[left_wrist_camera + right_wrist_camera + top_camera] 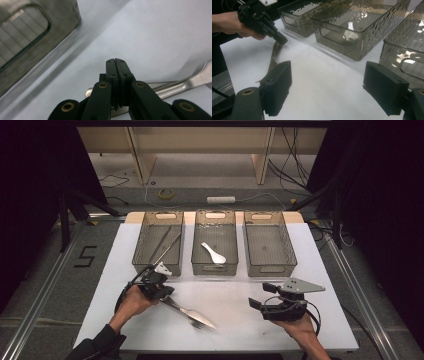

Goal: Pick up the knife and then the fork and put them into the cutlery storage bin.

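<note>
Fork point(192, 312) flat on the white table point(235, 320), near the front, tines toward the person, handle end under the left gripper point(167, 296). In the left gripper view, jaws pressed together over the handles of fork point(197, 77) and a second flat utensil, blurred, just beside it; looks like a pinch on the handle tip, though which piece is actually caught cannot be told. Right gripper point(257, 297) spread wide, hovering apart over bare table, holding nothing.

Risks, as a judgement: thin, slick metal gripped at its very end, so likely to swing or slip out on the lift; both pieces possibly dragged together; tines apt to catch a bin rim.

Left bin point(158, 243): long thin metal pieces, perhaps chopsticks. Middle bin point(215, 242): a white spoon point(214, 253). Right bin point(269, 243): apparently nothing inside.
</note>
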`<state>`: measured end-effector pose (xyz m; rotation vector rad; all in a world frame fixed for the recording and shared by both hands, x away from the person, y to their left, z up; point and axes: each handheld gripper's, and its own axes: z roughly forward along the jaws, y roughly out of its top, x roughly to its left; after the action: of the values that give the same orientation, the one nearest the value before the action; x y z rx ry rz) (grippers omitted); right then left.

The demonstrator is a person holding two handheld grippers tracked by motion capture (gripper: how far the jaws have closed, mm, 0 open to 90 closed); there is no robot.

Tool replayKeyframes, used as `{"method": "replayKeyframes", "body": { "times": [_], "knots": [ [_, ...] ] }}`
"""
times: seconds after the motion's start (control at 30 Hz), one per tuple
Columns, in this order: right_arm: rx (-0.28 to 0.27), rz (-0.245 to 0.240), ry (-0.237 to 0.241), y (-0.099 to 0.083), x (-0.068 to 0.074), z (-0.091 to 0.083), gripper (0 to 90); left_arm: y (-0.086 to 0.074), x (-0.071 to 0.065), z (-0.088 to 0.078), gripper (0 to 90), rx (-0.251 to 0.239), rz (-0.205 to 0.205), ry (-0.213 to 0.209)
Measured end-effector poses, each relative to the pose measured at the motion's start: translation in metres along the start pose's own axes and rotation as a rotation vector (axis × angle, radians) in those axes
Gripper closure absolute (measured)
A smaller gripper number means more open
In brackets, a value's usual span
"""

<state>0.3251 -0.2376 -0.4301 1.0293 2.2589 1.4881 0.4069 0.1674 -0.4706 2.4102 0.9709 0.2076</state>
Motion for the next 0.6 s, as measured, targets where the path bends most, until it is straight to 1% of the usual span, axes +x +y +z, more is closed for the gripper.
{"method": "replayKeyframes", "body": {
  "times": [0.03,0.07,0.2,0.37,0.4,0.6],
  "knots": [
    [-0.001,-0.002,0.002,0.0003,0.0003,0.0000,23.8,-0.0009,-0.0001,0.0010,88.7,0.016,0.005,0.001],
    [-0.003,-0.003,0.003,0.0005,0.0004,0.0001,23.9,-0.0016,-0.0003,0.0015,88.7,0.013,0.005,0.002],
    [0.000,0.000,0.004,0.0013,0.0010,0.0009,23.9,-0.0008,-0.0017,0.0010,88.9,0.029,0.006,0.005],
    [-0.002,-0.004,0.006,0.0013,0.0010,0.0004,23.9,-0.0021,-0.0019,0.0002,88.9,0.064,0.005,-0.001],
    [-0.004,-0.005,0.004,0.0012,0.0008,0.0003,23.9,-0.0024,-0.0019,-0.0009,88.9,0.075,0.010,0.000],
    [-0.001,-0.007,0.003,0.0012,0.0007,0.0002,23.9,-0.0096,-0.0091,-0.0080,88.9,0.125,0.021,0.020]
  ]
}}
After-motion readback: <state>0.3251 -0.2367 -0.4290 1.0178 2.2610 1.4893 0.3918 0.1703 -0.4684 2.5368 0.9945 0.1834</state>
